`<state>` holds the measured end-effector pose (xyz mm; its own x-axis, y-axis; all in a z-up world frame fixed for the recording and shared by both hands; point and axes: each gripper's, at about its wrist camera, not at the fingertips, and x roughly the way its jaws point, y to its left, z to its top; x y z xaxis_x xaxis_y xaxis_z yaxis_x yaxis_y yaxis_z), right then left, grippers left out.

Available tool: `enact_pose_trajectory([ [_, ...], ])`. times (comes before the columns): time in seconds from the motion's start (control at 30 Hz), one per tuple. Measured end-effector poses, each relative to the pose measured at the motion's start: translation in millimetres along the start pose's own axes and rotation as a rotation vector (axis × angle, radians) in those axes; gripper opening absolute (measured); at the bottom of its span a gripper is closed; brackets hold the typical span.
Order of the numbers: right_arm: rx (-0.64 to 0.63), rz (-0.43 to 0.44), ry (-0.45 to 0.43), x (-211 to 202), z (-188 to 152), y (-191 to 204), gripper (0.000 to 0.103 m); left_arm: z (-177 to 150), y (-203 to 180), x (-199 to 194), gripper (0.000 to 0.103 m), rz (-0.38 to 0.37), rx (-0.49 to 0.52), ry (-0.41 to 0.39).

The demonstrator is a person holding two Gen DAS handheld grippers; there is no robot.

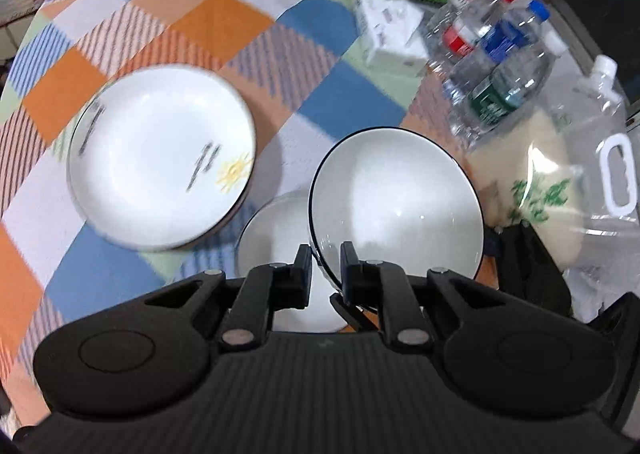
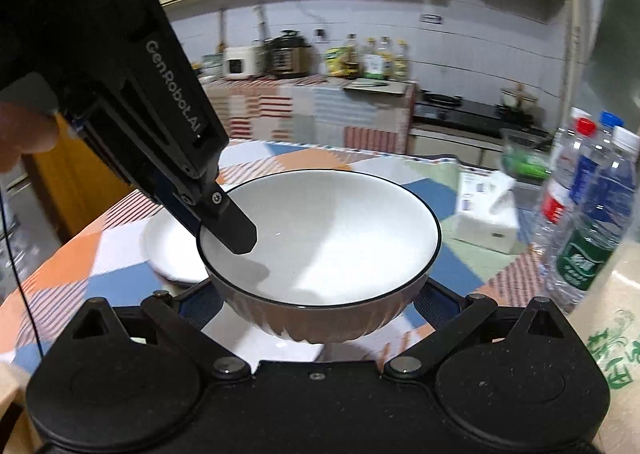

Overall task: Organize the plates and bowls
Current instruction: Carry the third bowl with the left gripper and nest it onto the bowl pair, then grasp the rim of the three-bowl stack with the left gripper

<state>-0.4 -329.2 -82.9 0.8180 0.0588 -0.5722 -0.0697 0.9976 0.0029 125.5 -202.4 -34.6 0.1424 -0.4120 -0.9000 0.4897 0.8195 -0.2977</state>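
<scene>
The left gripper pinches the black rim of a white bowl at lower centre, lifted above a second bowl. A sun-patterned plate lies centre-left on the checked tablecloth. The right gripper's fingers sit hidden under the bowl; I cannot tell their spread. Water bottles stand upper right.

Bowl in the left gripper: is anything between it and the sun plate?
Nothing visible. The left gripper pinches the bowl by its rim; between it and the plate lie only tablecloth and another white dish, lower down.
</scene>
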Motion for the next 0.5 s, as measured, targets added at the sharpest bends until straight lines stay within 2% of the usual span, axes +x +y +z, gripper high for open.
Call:
enact_pose_trajectory([
  [0.23, -0.052, 0.099, 0.071, 8.7, -14.8, 21.6, 0.103, -20.3, 27.4, 17.1, 0.012, 0.029, -0.058, 0.061],
  [0.5, -0.119, 0.093, 0.133, 19.2, -19.8, 33.3, 0.103, -25.3, 35.5, 40.1, 0.012, 0.05, -0.071, 0.1],
])
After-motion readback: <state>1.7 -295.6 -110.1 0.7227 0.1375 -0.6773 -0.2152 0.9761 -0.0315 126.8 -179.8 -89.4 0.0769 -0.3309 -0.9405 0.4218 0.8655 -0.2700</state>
